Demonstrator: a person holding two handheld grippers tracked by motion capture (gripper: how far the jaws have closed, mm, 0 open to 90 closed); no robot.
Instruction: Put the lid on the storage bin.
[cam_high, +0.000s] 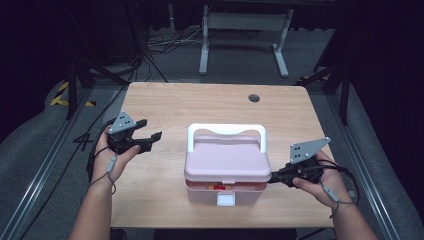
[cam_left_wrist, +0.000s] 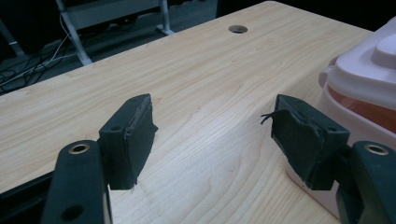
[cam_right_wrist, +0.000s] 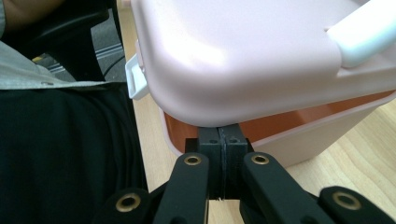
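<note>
Table (cam_high: 165, 107), pink box (cam_high: 227, 160), wedged right claw (cam_right_wrist: 223, 140)

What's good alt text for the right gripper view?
The right claw, shut, is wedged in the gap between the pink box's lid and the box base, with the lid slightly raised. A white handle lies on the lid at upper right, a white latch hangs at left, and the wooden table is below.
</note>
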